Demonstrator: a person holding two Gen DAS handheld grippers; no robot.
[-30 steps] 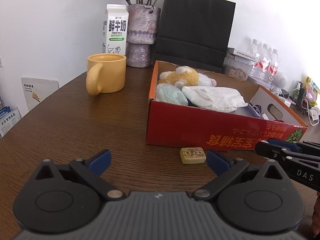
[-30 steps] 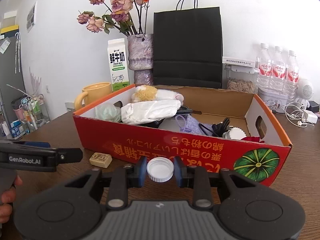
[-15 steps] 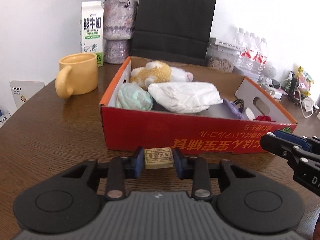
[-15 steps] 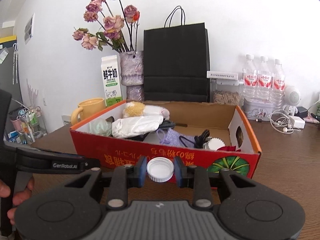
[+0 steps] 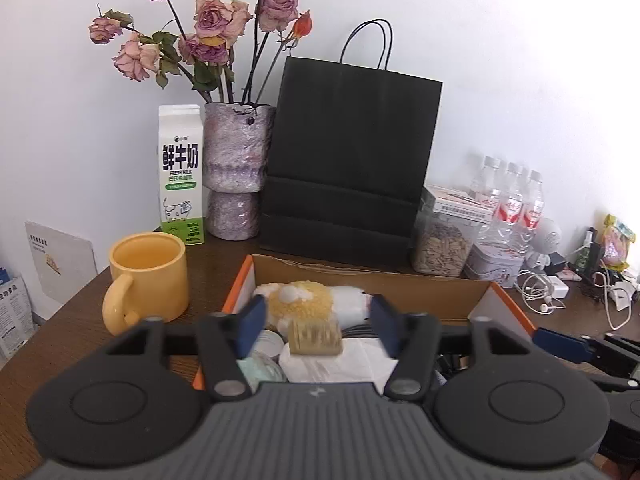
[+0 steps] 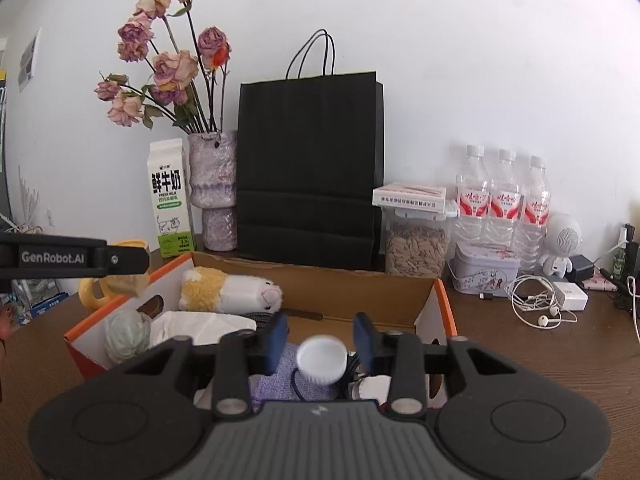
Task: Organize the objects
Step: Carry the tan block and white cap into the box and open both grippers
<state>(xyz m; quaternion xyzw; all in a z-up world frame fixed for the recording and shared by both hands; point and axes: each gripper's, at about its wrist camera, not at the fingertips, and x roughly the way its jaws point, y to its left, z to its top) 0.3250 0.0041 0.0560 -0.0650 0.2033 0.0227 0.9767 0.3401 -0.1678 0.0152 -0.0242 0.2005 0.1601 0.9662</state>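
Observation:
My left gripper (image 5: 318,328) hangs over the red cardboard box (image 5: 240,284), its jaws opening. A small tan block (image 5: 316,336), blurred, sits loose between the blue pads and touches neither. Over the box's right half (image 6: 444,300), my right gripper (image 6: 320,344) is also opening. Its white bottle cap (image 6: 320,360) is free of both pads, above a purple cloth (image 6: 276,384). The box holds a yellow-and-white plush (image 5: 304,300), a white cloth (image 5: 340,364) and a pale green bundle (image 6: 126,334).
A yellow mug (image 5: 148,276) stands left of the box. Behind it are a milk carton (image 5: 180,176), a vase of dried roses (image 5: 236,172) and a black paper bag (image 5: 348,160). A seed jar (image 6: 416,248), water bottles (image 6: 504,196) and earphone cables (image 6: 536,304) crowd the back right.
The left gripper shut on the tan block on the table and both grippers rose over the box. Both jaws have now spread, letting go of block and cap.

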